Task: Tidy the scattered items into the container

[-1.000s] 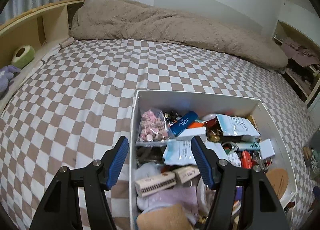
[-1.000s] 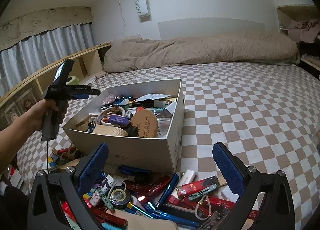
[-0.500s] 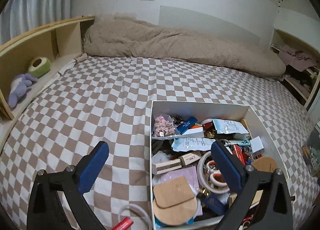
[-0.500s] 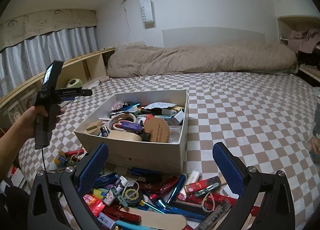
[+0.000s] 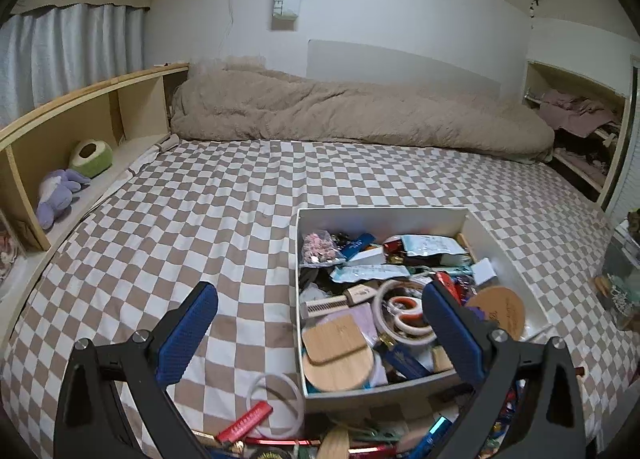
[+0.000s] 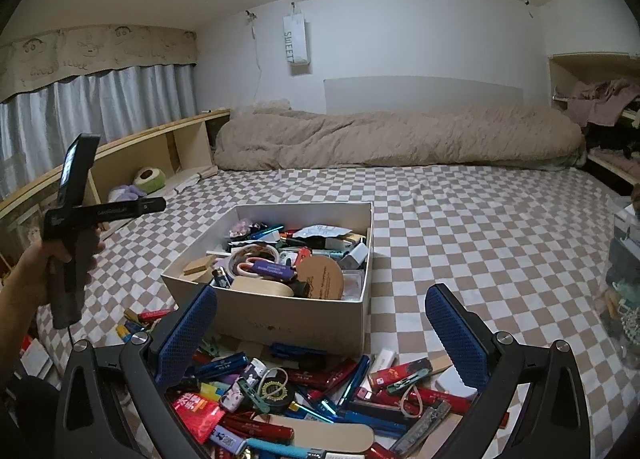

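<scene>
- My left jaws [image 5: 316, 331] stand released, nothing between them; my right jaws [image 6: 320, 335] are likewise spread wide and bare.
- The container [image 6: 280, 323], a white box already heaped with odds and ends, sits on the checked bed [image 6: 460, 227]; from the left view its near rim [image 5: 384, 389] lies at about 4 o'clock of my left jaws, close under the right-hand pad.
- From the right view the box stands at 12 o'clock, just beyond the jaws; the scattered items [image 6: 304, 399] crowd the bed at 6 o'clock, directly beneath and between my pads.
- The step in hand, I judge, is choosing the next piece to lift; best done by dropping the right jaws onto one item that lies apart, such as the red packet [image 6: 200, 415] at 7 o'clock, rather than a tangle.
- A white ring [image 5: 276, 403] and a red strip [image 5: 246, 425] lie at 6 o'clock of my left jaws, outside the box; easy picks, I think, if approached squarely and pinched across the narrow side.
</scene>
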`<action>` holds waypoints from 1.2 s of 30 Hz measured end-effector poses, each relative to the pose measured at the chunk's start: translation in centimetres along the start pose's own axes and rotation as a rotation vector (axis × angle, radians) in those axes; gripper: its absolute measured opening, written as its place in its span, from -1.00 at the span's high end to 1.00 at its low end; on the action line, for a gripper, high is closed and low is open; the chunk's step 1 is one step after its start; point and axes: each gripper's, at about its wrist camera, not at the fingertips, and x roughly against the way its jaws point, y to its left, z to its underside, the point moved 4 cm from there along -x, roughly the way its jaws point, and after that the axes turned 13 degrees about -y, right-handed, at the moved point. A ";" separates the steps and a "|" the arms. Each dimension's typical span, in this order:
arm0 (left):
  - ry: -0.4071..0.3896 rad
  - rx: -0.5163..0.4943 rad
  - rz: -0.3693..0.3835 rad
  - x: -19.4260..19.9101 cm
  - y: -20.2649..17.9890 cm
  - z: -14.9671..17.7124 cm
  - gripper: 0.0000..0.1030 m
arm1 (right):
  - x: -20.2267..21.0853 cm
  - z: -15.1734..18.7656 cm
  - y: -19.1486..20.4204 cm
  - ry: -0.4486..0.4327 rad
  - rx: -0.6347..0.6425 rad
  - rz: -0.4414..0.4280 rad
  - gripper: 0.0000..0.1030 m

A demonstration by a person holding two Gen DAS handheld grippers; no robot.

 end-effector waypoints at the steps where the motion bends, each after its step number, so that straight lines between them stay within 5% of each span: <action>1: -0.002 -0.004 0.011 0.6 -0.2 0.0 -1.00 | 0.2 -0.1 0.2 0.002 0.004 0.001 -1.00; 12: -0.112 -0.073 0.003 8.4 -2.0 -0.5 -1.00 | 2.0 -1.2 2.3 -0.015 0.051 0.021 -1.00; 20: -0.112 -0.152 0.015 12.2 -3.9 1.6 -1.00 | 3.1 -0.8 3.3 -0.008 0.078 0.039 -1.00; 36: -0.095 -0.078 0.114 15.8 -5.4 4.9 -1.00 | 5.0 0.2 4.3 0.005 0.107 0.047 -1.00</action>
